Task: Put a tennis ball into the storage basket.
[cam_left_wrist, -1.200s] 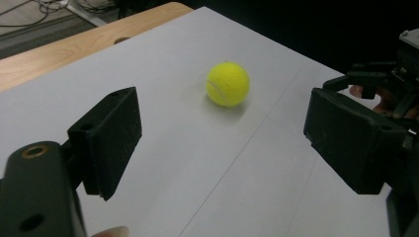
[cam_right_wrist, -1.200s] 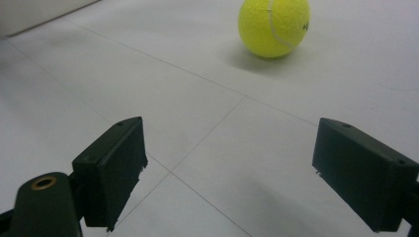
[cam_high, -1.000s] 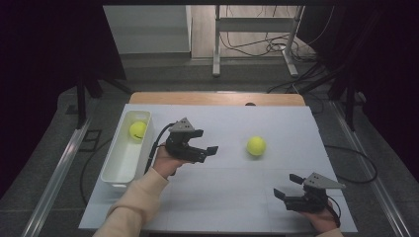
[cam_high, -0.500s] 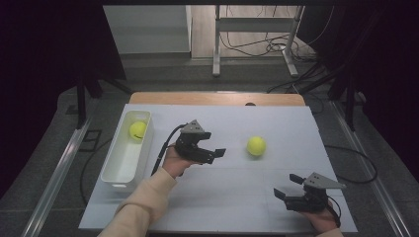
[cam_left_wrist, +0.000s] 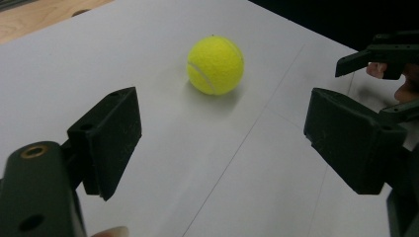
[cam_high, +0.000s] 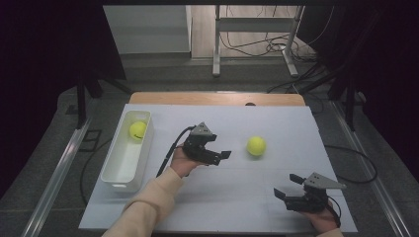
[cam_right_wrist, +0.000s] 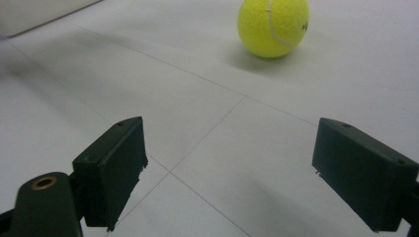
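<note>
A yellow tennis ball (cam_high: 256,145) lies loose on the white table top (cam_high: 237,192), right of centre. My left gripper (cam_high: 221,157) hovers just left of that ball, open, jaws pointing at it with nothing between them; the ball (cam_left_wrist: 215,65) sits ahead of its jaws in the left gripper view. My right gripper (cam_high: 288,186) rests near the front right of the table, open and empty, with the same ball (cam_right_wrist: 273,27) farther off in the right gripper view. A second tennis ball (cam_high: 138,130) lies in the white bin (cam_high: 118,170) at the left.
The bin stands along the table's left edge. A wooden strip (cam_high: 217,98) borders the far edge. Cables and a metal stand (cam_high: 257,44) are on the floor beyond. The other gripper (cam_left_wrist: 385,52) shows at the upper right of the left gripper view.
My left gripper has moved rightward from beside the bin toward the loose ball. The right gripper and both balls have stayed put.
</note>
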`<state>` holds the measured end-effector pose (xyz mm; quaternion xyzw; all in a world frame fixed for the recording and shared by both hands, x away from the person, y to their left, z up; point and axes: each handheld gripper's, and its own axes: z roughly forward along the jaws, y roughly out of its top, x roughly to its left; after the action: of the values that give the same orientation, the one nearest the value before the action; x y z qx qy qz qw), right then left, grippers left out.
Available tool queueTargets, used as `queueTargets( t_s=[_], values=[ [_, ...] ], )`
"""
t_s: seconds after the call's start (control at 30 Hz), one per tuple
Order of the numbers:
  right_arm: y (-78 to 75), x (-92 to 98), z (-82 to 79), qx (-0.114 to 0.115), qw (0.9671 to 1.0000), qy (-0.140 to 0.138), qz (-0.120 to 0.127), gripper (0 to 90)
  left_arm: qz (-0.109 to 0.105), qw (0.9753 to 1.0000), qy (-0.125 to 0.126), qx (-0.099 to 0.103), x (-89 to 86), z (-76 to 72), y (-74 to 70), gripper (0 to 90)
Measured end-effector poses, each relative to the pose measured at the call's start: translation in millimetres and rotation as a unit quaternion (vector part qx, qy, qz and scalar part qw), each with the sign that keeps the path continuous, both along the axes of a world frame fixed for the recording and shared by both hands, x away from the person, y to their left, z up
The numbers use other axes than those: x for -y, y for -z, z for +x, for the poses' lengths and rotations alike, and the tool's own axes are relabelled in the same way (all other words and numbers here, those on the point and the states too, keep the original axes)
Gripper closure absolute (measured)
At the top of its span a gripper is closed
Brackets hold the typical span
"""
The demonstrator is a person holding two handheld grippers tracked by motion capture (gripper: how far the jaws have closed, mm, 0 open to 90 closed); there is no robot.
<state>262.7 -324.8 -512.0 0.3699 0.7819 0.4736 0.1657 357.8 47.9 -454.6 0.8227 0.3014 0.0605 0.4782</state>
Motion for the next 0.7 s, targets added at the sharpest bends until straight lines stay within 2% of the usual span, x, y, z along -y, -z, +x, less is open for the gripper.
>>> queueTargets(
  t_s=[0.3,0.7],
  values=[
    [0.1,0.7,0.0,0.000,1.0000,0.001,0.001,13.6,0.008,0.9999,0.007,0.005,13.1,6.1,6.4,15.4],
    [0.1,0.6,-0.2,0.001,1.0000,0.001,0.000,13.6,0.017,0.9998,0.006,0.001,26.2,17.2,18.1,15.4]
  ],
)
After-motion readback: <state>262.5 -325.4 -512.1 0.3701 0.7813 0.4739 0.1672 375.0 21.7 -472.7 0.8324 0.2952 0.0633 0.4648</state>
